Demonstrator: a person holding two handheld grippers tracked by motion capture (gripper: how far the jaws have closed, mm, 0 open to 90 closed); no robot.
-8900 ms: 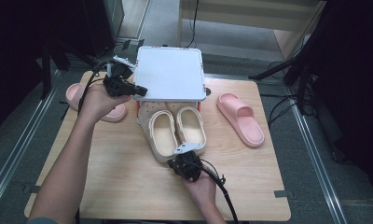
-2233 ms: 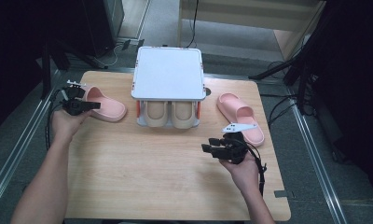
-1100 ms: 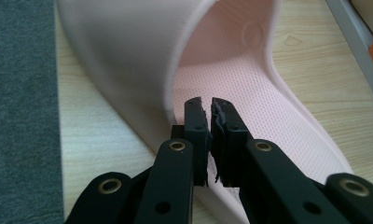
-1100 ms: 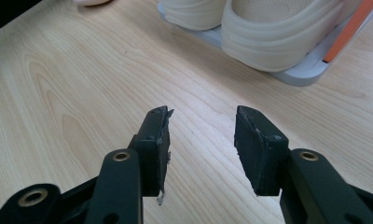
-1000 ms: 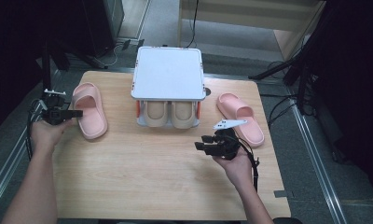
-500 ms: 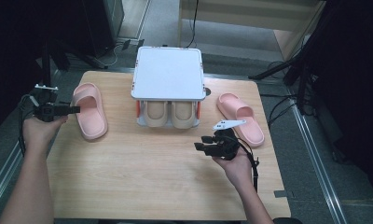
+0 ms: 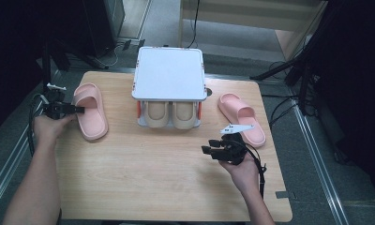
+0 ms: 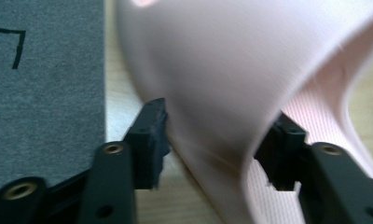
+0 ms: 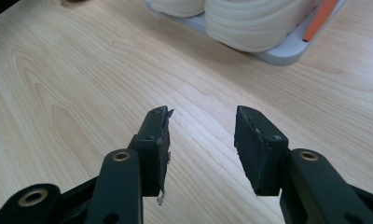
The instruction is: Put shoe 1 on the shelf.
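Observation:
A pink slipper [image 7: 93, 117] lies at the table's left edge, its strap [image 8: 212, 70] between the jaws of my left gripper [image 7: 80, 110] [image 8: 217, 130]. Those jaws have just been closing a little around the strap and still stand wide; I see no firm press on it. The second pink slipper [image 7: 242, 117] lies at the right of the table. My right gripper [image 7: 206, 150] [image 9: 201, 135] hovers open over bare wood in front of it, with nothing between its fingers.
A white two-level rack [image 7: 169, 79] stands at the back centre with a beige pair of slippers [image 7: 169, 115] [image 9: 250, 18] under its top. The wooden table [image 7: 153, 178] has free room in front. Grey floor [image 8: 35, 93] lies past the left edge.
My left gripper let go of the slipper's edge, opened wide, drew back left, then moved right again over the strap. The pink slipper was turned lengthwise before that. The right gripper has kept still.

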